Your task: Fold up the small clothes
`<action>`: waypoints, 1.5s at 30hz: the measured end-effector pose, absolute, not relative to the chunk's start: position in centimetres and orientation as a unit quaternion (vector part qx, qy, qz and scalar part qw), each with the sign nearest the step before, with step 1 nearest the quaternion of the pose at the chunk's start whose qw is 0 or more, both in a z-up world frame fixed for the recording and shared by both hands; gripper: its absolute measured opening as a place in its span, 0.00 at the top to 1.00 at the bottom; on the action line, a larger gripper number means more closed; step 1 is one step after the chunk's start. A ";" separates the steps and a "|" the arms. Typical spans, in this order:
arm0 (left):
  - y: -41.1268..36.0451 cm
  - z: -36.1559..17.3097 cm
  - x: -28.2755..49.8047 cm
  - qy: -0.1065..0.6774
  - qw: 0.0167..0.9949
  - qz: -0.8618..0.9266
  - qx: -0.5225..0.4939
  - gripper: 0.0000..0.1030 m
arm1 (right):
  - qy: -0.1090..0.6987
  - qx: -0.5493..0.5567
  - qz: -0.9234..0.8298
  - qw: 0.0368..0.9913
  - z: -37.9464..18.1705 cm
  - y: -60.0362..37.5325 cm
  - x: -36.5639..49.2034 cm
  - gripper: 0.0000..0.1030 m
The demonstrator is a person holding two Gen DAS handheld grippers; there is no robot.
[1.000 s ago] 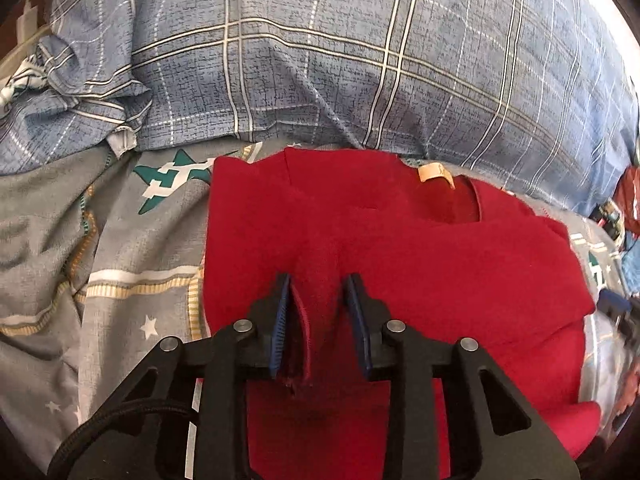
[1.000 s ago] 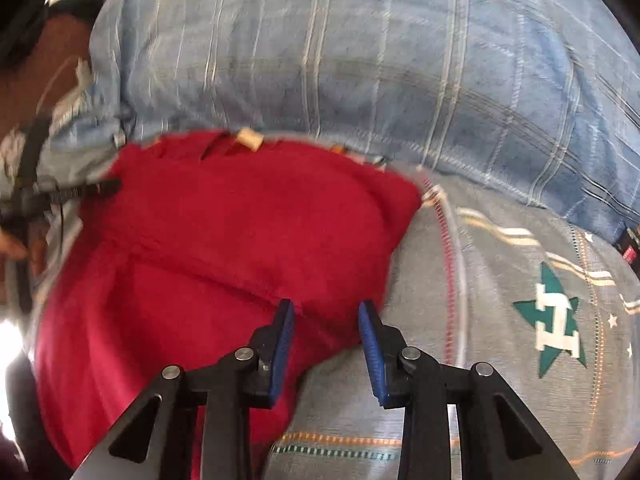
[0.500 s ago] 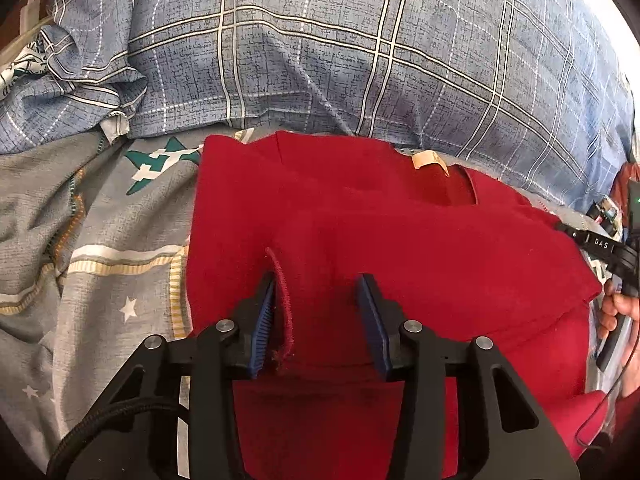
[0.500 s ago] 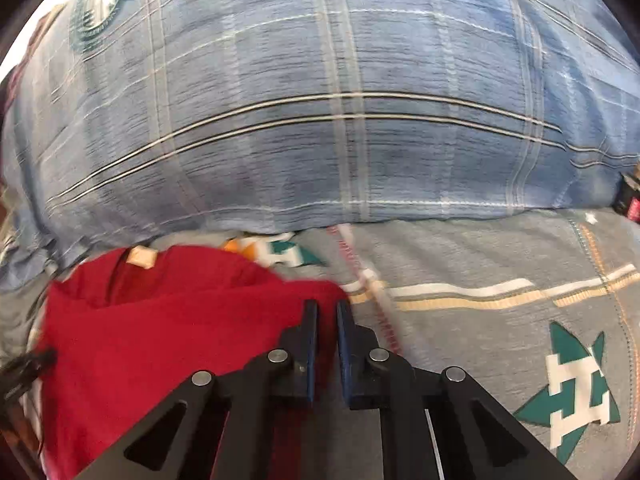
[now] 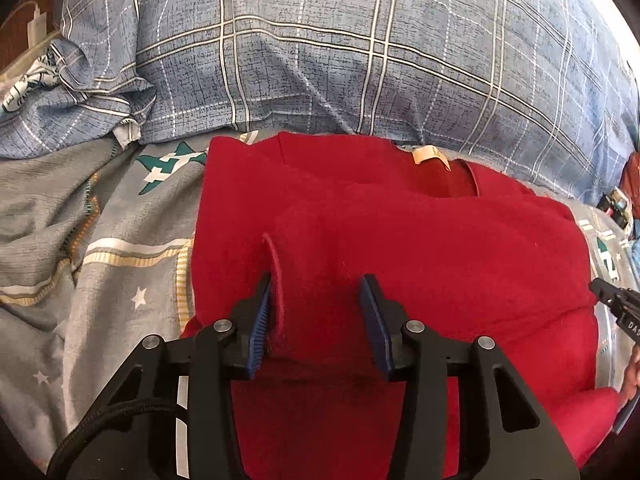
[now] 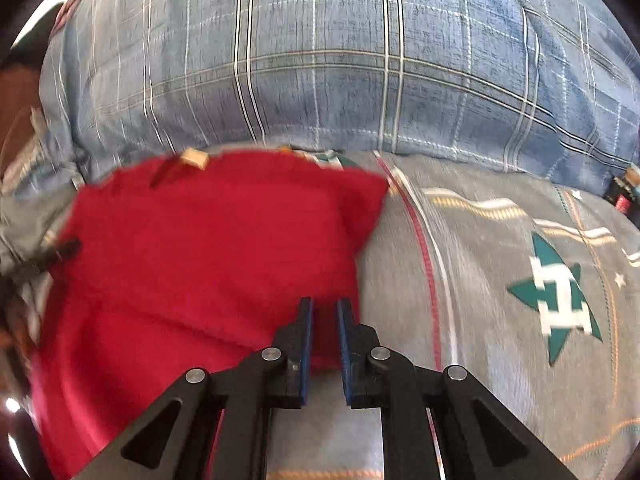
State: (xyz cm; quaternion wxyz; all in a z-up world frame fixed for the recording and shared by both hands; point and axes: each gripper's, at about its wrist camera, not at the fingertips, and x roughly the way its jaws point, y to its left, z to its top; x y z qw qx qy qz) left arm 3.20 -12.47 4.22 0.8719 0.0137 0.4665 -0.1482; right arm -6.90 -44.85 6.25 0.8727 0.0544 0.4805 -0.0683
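Note:
A small red garment (image 5: 420, 248) with a tan neck label (image 5: 430, 156) lies partly folded on the grey patterned bedsheet (image 5: 80, 240). My left gripper (image 5: 318, 300) is open, its jaws wide apart over a raised fold of the red cloth; the fold's hem rests against the left pad. In the right wrist view the garment (image 6: 208, 248) fills the left half. My right gripper (image 6: 324, 320) has its jaws nearly together at the garment's right edge, with red cloth between them. The right gripper's tip (image 5: 616, 304) shows at the left view's right edge.
A large blue plaid pillow (image 5: 380, 48) lies along the far side, right behind the garment; it also shows in the right wrist view (image 6: 340, 72). Green star prints (image 6: 560, 300) mark the sheet to the right. Small dark items (image 5: 616, 204) lie at the far right.
My left gripper's jaws have opened wider and let go of the red fold. My right gripper has shut and moved down onto the garment's right edge.

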 end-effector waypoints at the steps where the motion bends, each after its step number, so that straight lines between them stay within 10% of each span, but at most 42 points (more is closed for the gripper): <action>1: -12.5 4.4 3.0 0.466 0.872 -0.147 0.020 0.58 | 0.479 0.053 -0.071 0.873 6.4 -45.2 -7.6 0.91; 5: -12.3 5.2 1.9 0.461 0.875 -0.142 0.031 0.58 | 0.466 0.090 -0.073 0.877 8.3 -46.1 -9.3 0.80; 7: -12.1 5.7 1.2 0.459 0.877 -0.141 0.027 0.58 | 0.454 0.113 -0.072 0.881 9.1 -46.3 -10.3 0.43; 32: -4.8 3.8 -18.1 0.541 0.815 -0.205 -0.028 0.58 | 0.499 0.150 0.029 0.853 6.8 -40.5 -26.9 0.26; 35: -5.8 3.3 -19.3 0.529 0.828 -0.188 0.002 0.58 | 0.503 0.151 0.042 0.850 5.9 -39.7 -27.0 0.27; 40: -6.0 3.1 -19.0 0.524 0.831 -0.185 -0.003 0.62 | 0.502 0.104 0.037 0.858 5.1 -38.1 -26.8 0.88; 45: -4.4 4.4 -19.5 0.530 0.822 -0.205 -0.018 0.68 | 0.504 0.126 0.103 0.848 7.4 -37.1 -27.9 0.92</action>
